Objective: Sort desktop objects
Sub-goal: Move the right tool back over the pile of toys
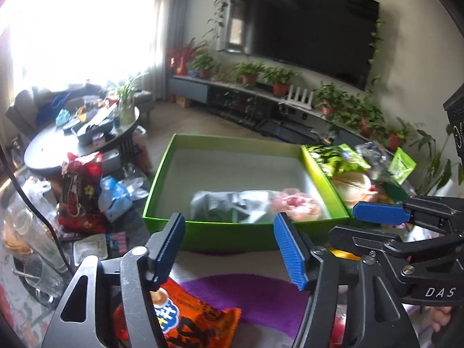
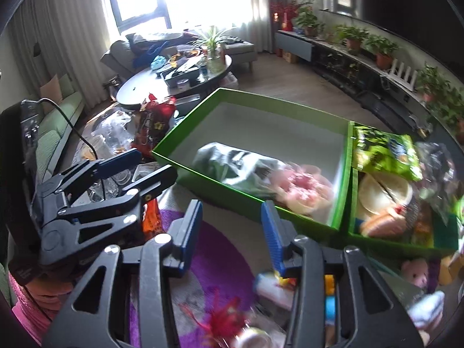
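Both tools gape empty; orange snack packet (image 1: 185, 319) lies right under the left tool (image 1: 232, 252), nearer it than the right tool (image 2: 232, 237).

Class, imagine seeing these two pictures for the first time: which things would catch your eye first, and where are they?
The bright green box fills the middle, with a grey bag and a pink item inside. In front of it, a purple mat shows between the right gripper's open jaws. An orange snack packet lies beneath the left gripper.
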`<state>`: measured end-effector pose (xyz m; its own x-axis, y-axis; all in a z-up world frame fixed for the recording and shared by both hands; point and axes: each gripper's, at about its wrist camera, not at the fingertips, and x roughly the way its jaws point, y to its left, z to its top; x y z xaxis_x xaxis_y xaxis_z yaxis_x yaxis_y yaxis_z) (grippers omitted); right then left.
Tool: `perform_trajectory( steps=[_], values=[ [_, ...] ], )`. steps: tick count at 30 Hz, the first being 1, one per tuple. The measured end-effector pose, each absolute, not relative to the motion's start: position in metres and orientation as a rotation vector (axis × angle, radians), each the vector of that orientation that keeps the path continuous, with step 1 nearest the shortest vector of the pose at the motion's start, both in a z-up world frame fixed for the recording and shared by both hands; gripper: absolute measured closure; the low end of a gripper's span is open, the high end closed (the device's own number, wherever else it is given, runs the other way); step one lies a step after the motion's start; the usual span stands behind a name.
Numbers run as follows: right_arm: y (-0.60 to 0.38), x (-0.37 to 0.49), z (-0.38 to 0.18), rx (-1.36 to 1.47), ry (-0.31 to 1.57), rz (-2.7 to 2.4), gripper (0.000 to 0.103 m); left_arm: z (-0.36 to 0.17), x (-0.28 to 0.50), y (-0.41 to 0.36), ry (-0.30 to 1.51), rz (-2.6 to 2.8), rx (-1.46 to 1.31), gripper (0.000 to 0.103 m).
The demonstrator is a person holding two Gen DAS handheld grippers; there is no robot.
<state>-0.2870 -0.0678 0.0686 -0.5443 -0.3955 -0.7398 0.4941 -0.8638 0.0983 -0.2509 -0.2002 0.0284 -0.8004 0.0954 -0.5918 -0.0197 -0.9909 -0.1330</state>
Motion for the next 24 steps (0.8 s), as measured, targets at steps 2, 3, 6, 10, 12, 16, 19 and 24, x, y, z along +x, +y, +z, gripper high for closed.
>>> perform_trajectory(
  steps=[2,3,6,10,12,16,19,24],
  values=[
    [-0.056,-0.275,0.075,1.089,0.157,-2.399,0.05,0.035,-0.241,-0.19,-0.171,2.898,-0.948,0.032],
    [-0.051,-0.271,0.077,1.086,0.157,-2.406,0.05,0.038,-0.237,-0.184,-0.159,2.889,-0.944,0.032],
    [-0.038,-0.251,0.084,1.069,0.159,-2.427,0.049,0.046,-0.223,-0.17,-0.135,2.874,-0.932,0.032],
    [-0.018,-0.223,0.091,1.036,0.166,-2.454,0.043,0.055,-0.202,-0.153,-0.135,2.839,-0.919,0.032],
    [-0.009,-0.208,0.092,1.022,0.178,-2.462,0.042,0.058,-0.192,-0.143,-0.121,2.818,-0.919,0.032],
    [0.01,-0.178,0.089,1.01,0.187,-2.462,0.041,0.059,-0.169,-0.122,-0.099,2.789,-0.925,0.032],
    [0.019,-0.156,0.082,0.997,0.186,-2.447,0.041,0.053,-0.151,-0.109,-0.088,2.776,-0.931,0.032],
    [0.032,-0.129,0.07,0.996,0.167,-2.431,0.041,0.041,-0.125,-0.092,-0.074,2.761,-0.948,0.032]
  ],
)
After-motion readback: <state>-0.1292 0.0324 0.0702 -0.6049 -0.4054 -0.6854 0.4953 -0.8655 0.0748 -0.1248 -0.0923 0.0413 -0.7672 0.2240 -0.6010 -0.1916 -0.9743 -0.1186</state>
